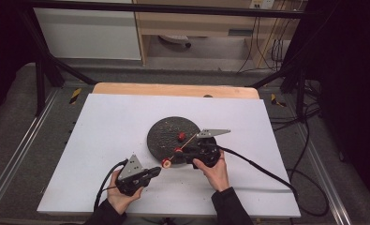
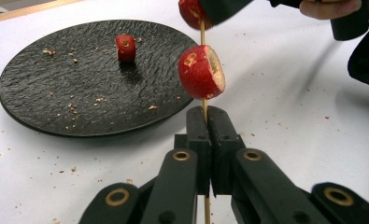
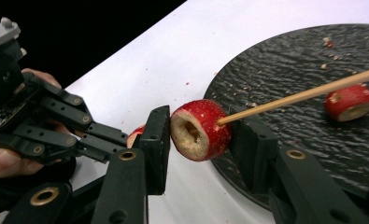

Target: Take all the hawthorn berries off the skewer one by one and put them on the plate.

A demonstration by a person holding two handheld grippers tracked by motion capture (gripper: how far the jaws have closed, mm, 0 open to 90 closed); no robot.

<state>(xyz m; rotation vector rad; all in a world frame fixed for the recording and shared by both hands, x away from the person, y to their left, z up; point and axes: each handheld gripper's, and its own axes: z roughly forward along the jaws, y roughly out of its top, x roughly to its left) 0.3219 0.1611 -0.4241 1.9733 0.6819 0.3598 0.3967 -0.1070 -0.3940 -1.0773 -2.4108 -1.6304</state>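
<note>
Left gripper (image 1: 155, 172): held in the person's left hand (image 1: 119, 197) low on the white table (image 1: 107, 136), in front of the plate; its jaws are pressed together on the lower end of the wooden skewer (image 2: 202, 32), as the left gripper view shows.

Right gripper (image 3: 198, 133): held in the person's right hand (image 1: 215, 171) at the near rim of the plate; its jaws are set on either side of a red fruit piece (image 3: 201, 129). The jaw on the skewer's side is seen against the fruit, the other just at its cut face; whether both press on it cannot be told.

Skewer: a thin wooden stick, run slantwise from the left gripper up toward the plate; in the high view it is seen as a pale line (image 1: 182, 147) between the two grippers.

Fruit on the skewer: two red, cored pieces are threaded on it. The lower piece (image 2: 201, 71) sits just above the left gripper's tips, its cut pale face turned sideways. The upper piece is the one between the right gripper's jaws, with its hollow core shown in the right gripper view.

Loose fruit: one more red piece (image 2: 125, 47) is lying on the plate, apart from the skewer.

Plate (image 2: 46, 93): round, black, rough-textured, placed near the middle of the table; crumbs are scattered on it and on the white surface around it.

Cables: a black cable is trailed from each gripper toward the table's near edge.
</note>
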